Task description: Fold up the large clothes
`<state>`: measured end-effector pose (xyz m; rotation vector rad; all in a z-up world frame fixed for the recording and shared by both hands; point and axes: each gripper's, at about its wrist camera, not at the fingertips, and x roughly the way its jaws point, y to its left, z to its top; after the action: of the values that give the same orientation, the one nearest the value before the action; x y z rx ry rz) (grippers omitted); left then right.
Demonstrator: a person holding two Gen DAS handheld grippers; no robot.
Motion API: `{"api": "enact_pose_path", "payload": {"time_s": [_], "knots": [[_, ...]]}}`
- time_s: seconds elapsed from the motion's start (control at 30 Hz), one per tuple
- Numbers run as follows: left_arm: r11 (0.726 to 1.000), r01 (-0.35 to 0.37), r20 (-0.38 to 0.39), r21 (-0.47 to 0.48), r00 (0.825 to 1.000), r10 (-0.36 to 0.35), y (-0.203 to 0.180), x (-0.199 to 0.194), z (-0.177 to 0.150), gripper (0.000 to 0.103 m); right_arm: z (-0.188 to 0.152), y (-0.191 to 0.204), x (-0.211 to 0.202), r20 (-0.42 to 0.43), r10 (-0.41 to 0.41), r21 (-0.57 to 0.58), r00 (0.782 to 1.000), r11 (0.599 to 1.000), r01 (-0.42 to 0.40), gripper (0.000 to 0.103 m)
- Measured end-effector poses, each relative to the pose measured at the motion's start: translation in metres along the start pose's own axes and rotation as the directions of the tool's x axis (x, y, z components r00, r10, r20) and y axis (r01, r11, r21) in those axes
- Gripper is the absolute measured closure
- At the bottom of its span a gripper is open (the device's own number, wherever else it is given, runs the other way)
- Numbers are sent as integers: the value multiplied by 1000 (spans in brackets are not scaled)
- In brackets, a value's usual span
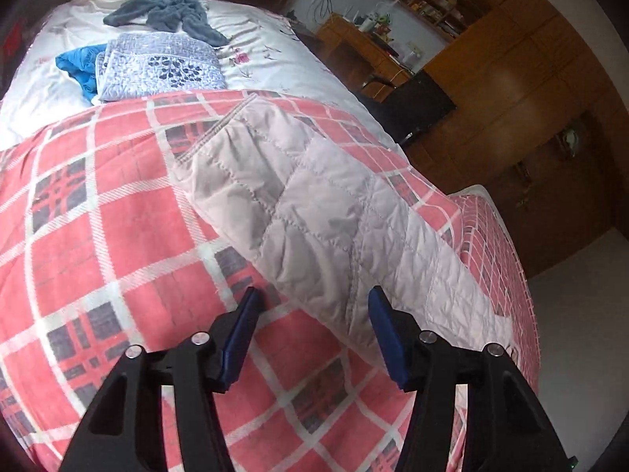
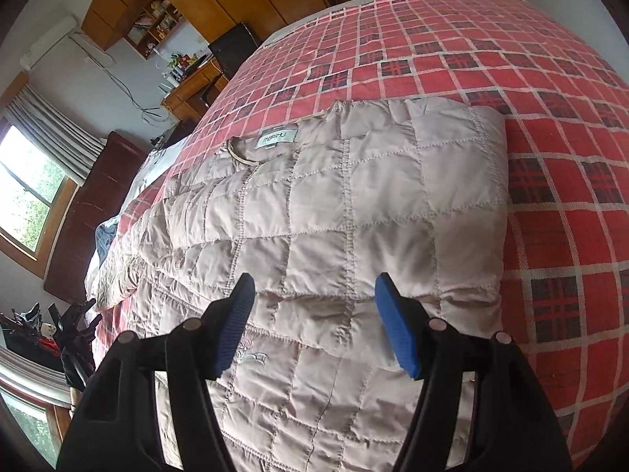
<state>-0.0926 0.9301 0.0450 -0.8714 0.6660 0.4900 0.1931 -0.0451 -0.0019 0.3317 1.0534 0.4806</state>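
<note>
Quilted beige jacket [image 2: 334,204] lies partly folded on the plaid bed [image 2: 550,157]. Left gripper [image 1: 314,314] and right gripper [image 2: 314,299] hover wide open, empty. Pinching the jacket's near edge at matching points should keep the next fold square.

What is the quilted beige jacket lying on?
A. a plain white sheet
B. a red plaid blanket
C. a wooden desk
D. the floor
B: the quilted beige jacket is spread flat with the red plaid blanket showing around it on the bed.

Left hand-held gripper [image 1: 314,299] spread empty above quilted jacket sleeve [image 1: 314,204] on plaid blanket [image 1: 98,216].
</note>
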Motion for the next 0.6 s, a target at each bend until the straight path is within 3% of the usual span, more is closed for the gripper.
{"api": "enact_pose_path", "payload": {"time_s": [0.07,0.23,0.3,0.4,0.6], "knots": [[1000,8,34,-21,999,-7,5,-2,7,54,1,-3,-1,8,-5,6,1000,1000,5,39],[997,-5,67,-71,998,10,13,8,23,87,3,-9,-2,15,-14,17,1000,1000,14,39],[996,2,78,-93,997,6,16,9,25,94,3,-10,-3,18,-15,22,1000,1000,15,39],[998,6,124,-70,992,2,7,-1,21,97,4,-11,-5,23,-17,28,1000,999,16,39],[984,89,186,156,975,-118,-60,-39,4,98,5,-11,-9,34,-32,27,999,999,31,39]]}}
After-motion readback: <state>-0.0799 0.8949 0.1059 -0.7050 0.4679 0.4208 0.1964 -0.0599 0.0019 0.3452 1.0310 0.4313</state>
